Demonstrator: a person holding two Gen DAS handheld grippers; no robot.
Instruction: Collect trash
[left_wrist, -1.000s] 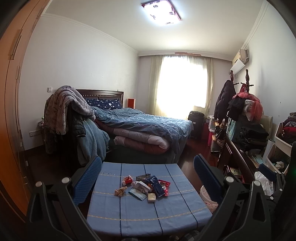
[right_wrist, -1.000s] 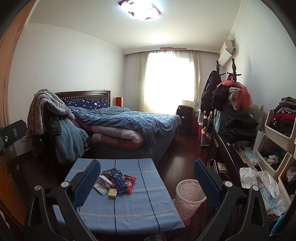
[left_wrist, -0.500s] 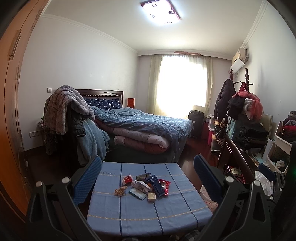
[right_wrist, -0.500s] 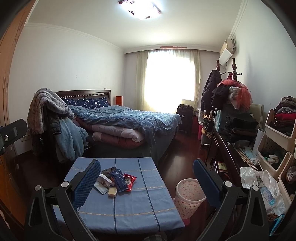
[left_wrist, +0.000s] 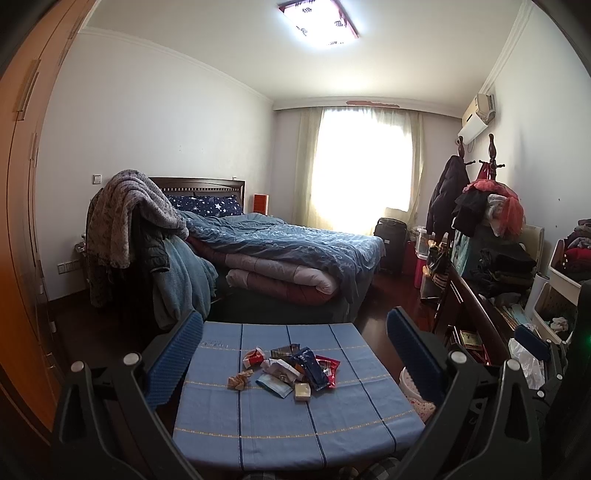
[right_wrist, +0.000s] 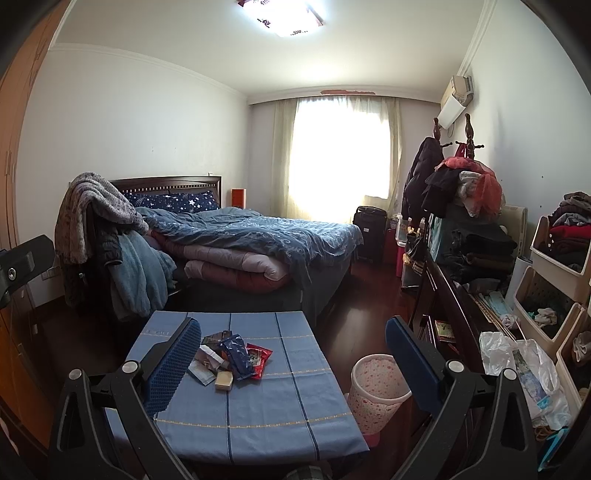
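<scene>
On the blue-clothed table (left_wrist: 295, 424), heaped crumpled wrappers (left_wrist: 291, 371) await; both tongs, left gripper (left_wrist: 295, 354) and right gripper (right_wrist: 293, 354), hang spread, empty, with the pink waste basket (right_wrist: 376, 391) right for easy dropping.

The tablecloth (left_wrist: 295, 424) is light blue with dark blue stripes and thin yellow dotted lines. On it lie a dark blue wrapper (left_wrist: 309, 367), a red wrapper (left_wrist: 330, 366), a teal packet (left_wrist: 274, 385) and a cream block (left_wrist: 302, 391). Right of the table, the waste bin (right_wrist: 376, 391) is white with pink speckles. Far off, the pillow (left_wrist: 201, 205) is navy with white stars. Both grippers carry blue ribbed pads (left_wrist: 173, 354) on black frames.
</scene>
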